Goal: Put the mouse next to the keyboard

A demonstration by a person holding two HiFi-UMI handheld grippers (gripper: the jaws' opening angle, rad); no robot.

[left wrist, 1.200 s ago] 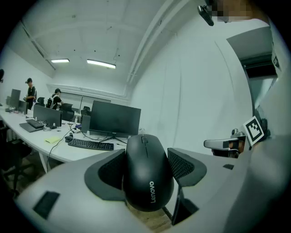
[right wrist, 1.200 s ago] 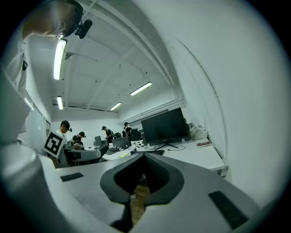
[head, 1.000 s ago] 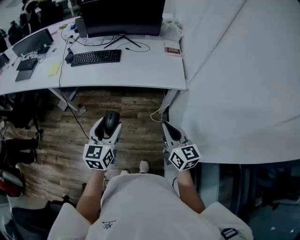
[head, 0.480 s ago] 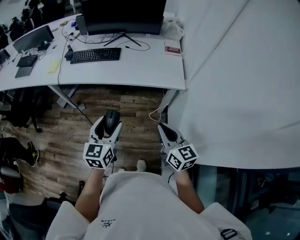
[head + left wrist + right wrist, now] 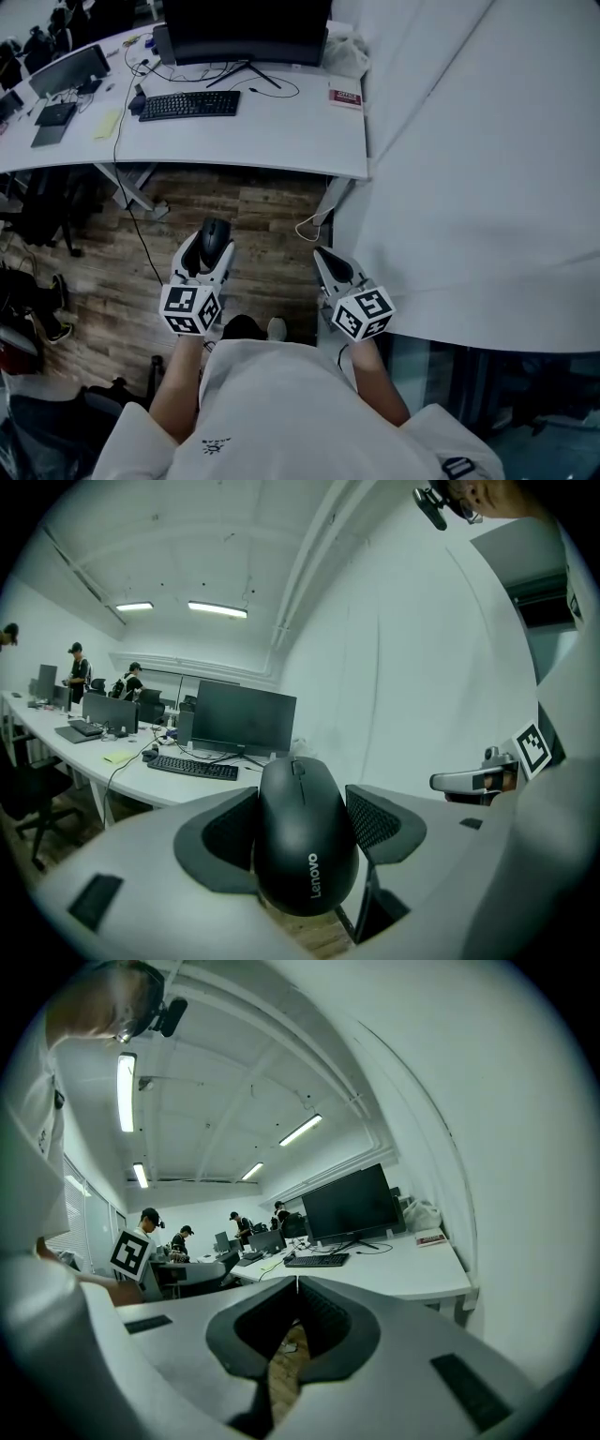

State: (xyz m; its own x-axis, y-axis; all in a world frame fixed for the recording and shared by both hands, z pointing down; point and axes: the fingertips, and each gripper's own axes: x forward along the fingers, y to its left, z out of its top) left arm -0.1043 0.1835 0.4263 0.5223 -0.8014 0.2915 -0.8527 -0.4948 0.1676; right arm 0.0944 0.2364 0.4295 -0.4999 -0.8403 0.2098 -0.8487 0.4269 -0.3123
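Landmark: desk (image 5: pixel 281 131), white, at the top of the head view.

Left gripper (image 5: pixel 214 234): held over the wood floor (image 5: pixel 262 211), on the person's side of the desk and well apart from its front edge. Jaws stand wide, one pad on each flank of the mouse (image 5: pixel 215 242). The black mouse is clamped between them, clear of the floor, its nose toward the desk. The left gripper view confirms that the mouse (image 5: pixel 305 836) fills the gap between the pads.

Keyboard (image 5: pixel 189 104): black, flat on the desk's left half, just in front of the monitor (image 5: pixel 246 30). The mouse is nowhere near it.

Booklet (image 5: pixel 345 97): red and white, near the desk's right end.

Right gripper (image 5: pixel 325 258): also short of the desk, below its right end and level with the left gripper. In the right gripper view the jaw tips (image 5: pixel 297 1281) meet. Nothing is held, and only floor shows through the hollow behind the tips.

Wall (image 5: pixel 469 159): white, running down from the desk's right edge, just beside the right gripper.
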